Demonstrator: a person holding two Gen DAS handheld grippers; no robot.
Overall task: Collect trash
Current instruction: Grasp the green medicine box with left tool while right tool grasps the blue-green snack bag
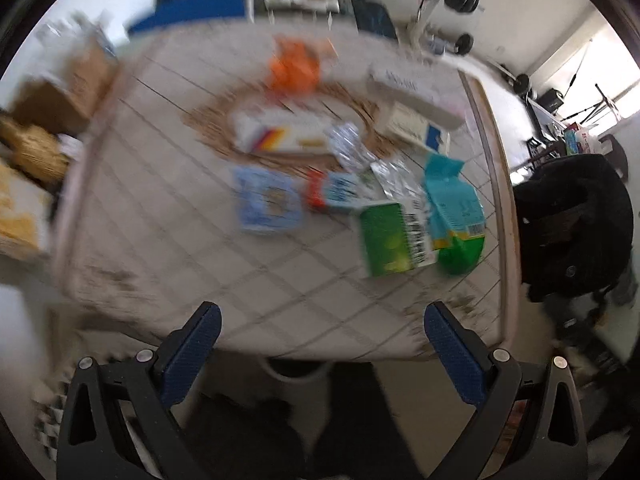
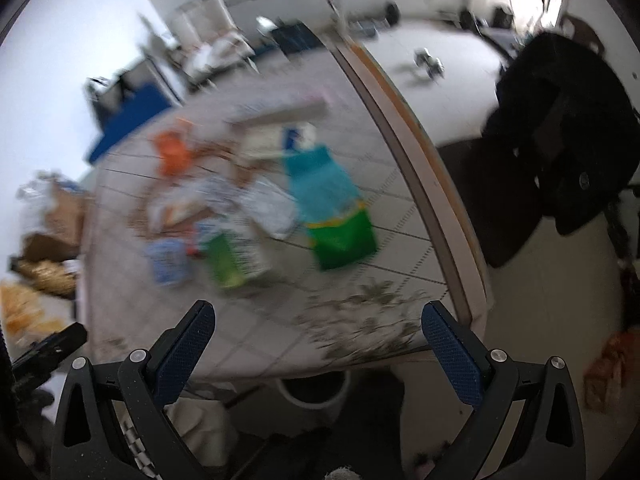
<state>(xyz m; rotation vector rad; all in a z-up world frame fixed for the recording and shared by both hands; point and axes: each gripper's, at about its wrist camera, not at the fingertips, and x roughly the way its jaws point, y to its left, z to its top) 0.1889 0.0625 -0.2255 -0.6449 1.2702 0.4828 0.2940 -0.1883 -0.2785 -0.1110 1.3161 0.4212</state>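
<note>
The trash lies in a loose heap near the middle of the tiled table (image 1: 168,216): a green cardboard box (image 1: 386,240) touching a teal and green plastic bag (image 1: 454,208) at its 3 o'clock, a crumpled orange wrapper (image 1: 294,66) at 12 o'clock of the heap. The left gripper (image 1: 322,326) and the right gripper (image 2: 318,326) both hang spread wide with nothing between the fingers, above the near table edge, apart from the trash.

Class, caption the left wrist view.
Open left gripper hovers before a table strewn with packaging trash.

Both wrist views high off near table (image 1: 160,240) edge, looking down-forward; share litter pile (image 1: 360,184), right view further right.
</note>
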